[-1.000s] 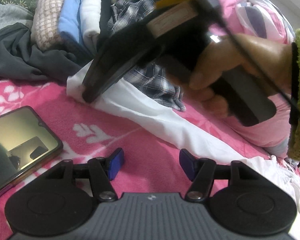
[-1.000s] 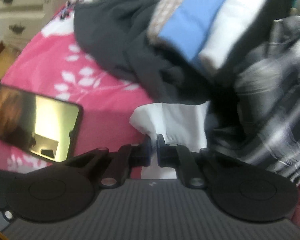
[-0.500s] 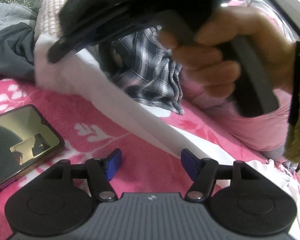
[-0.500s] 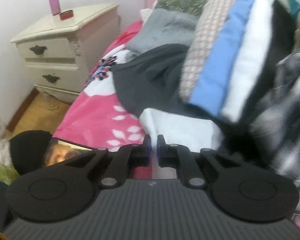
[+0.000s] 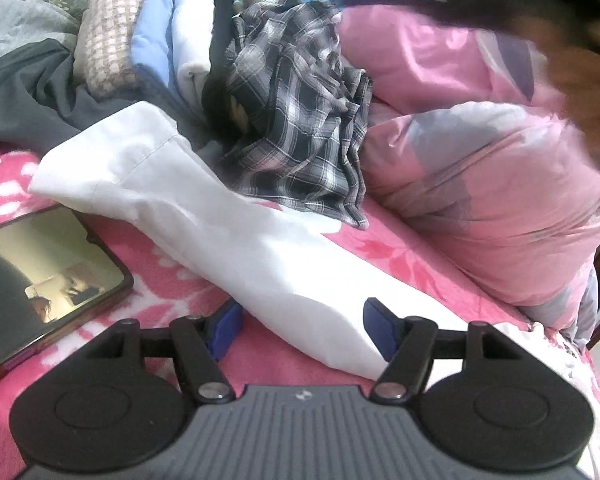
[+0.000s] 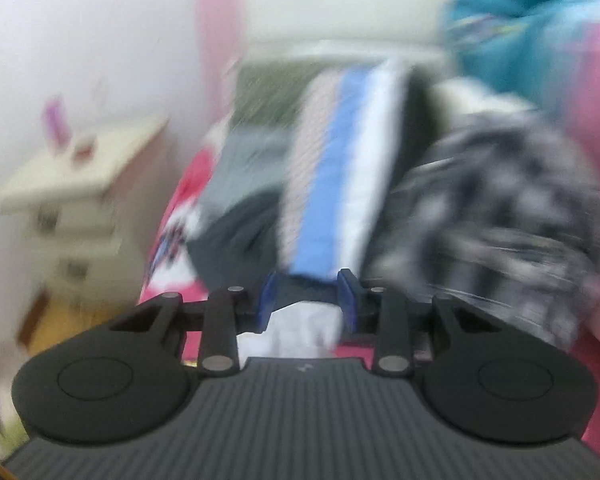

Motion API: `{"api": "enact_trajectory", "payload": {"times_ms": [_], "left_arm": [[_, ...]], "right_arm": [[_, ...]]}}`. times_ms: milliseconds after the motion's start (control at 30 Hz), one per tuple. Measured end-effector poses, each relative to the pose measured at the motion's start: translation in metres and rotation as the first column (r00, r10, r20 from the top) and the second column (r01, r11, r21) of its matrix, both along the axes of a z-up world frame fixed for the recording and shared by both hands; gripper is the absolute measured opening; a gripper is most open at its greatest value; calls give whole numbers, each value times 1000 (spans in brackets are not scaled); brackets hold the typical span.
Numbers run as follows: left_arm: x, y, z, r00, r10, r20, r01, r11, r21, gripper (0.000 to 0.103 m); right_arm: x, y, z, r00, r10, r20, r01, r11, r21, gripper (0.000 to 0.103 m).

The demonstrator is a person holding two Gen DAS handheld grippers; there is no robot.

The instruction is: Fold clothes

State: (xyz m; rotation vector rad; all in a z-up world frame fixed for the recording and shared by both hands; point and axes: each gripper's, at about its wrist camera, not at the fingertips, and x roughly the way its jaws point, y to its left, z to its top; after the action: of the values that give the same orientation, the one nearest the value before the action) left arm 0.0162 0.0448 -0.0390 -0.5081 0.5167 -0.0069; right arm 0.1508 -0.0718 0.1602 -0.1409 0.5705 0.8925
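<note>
A: OK, left gripper is hovering low over the bed, jaws spread wide, nothing clamped. White garment is lying diagonally across the pink blanket, its near end sitting between the blue fingertips.

B: Right gripper?

A: Blurry view. Jaws are standing apart, gripping nothing; white cloth is showing just below them.

B: Surroundings?

A: Phone is lying at the bed's left edge, beside the garment. Plaid shirt is bunching behind it, against the folded stack.
</note>
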Motion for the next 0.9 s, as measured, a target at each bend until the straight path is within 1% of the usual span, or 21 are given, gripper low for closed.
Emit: {"api": "enact_trajectory", "payload": {"times_ms": [33,67,100,133,200,267,333,367,433,467,567,633,733,767,833,900], "left_arm": [[-2,1,0,1000,-1,-2,1,1000,-6,68],[-3,2,0,1000,-1,-5,1,1000,-12,68],[-4,3,0,1000,-1,-9,0,1000,-17,68],[-6,4,2,1000,-2,-12,2,1000,-19,68],[-9,4,5,1000,-10,-18,10,1000,-22,68],[-12,4,9,1000,-21,-17,20,1000,-24,68],[-20,2,13,999,-40,-8,40,999,-5,68],[-24,2,14,999,-51,-7,51,999,6,68],[-33,0,17,998,-67,-12,67,998,15,68],[-38,0,18,997,-74,-15,75,997,18,68],[-42,-7,23,994,-112,-6,113,993,34,68],[-38,-16,28,989,-151,11,150,988,47,68],[-10,-32,33,978,-206,23,205,977,54,69],[0,-37,32,975,-220,24,218,974,61,69],[21,-43,26,974,-225,-4,224,971,81,69],[41,-47,17,974,-222,-44,225,970,95,69]], "right_arm": [[-10,-27,11,997,-81,4,81,995,51,33],[-22,-55,21,986,-169,4,168,980,103,33],[-34,-82,30,967,-255,-1,253,957,146,33],[-47,-107,35,941,-338,-9,334,927,173,33],[-79,-156,41,863,-504,-43,501,840,208,33],[-109,-196,39,787,-607,-109,613,750,249,33],[-132,-226,28,720,-666,-196,692,669,270,33],[-140,-236,19,688,-685,-239,725,635,267,33],[-149,-251,0,628,-714,-309,778,579,244,32],[-150,-256,-11,600,-725,-339,799,559,221,31],[-134,-259,-50,524,-747,-409,842,527,117,31],[-114,-259,-70,482,-752,-449,857,511,64,31],[-77,-259,-97,422,-755,-503,871,492,-8,31],[-66,-259,-105,397,-753,-525,874,485,-35,32],[-40,-259,-118,340,-754,-563,874,474,-107,32],[-14,-258,-129,275,-768,-579,871,454,-189,32]]}}
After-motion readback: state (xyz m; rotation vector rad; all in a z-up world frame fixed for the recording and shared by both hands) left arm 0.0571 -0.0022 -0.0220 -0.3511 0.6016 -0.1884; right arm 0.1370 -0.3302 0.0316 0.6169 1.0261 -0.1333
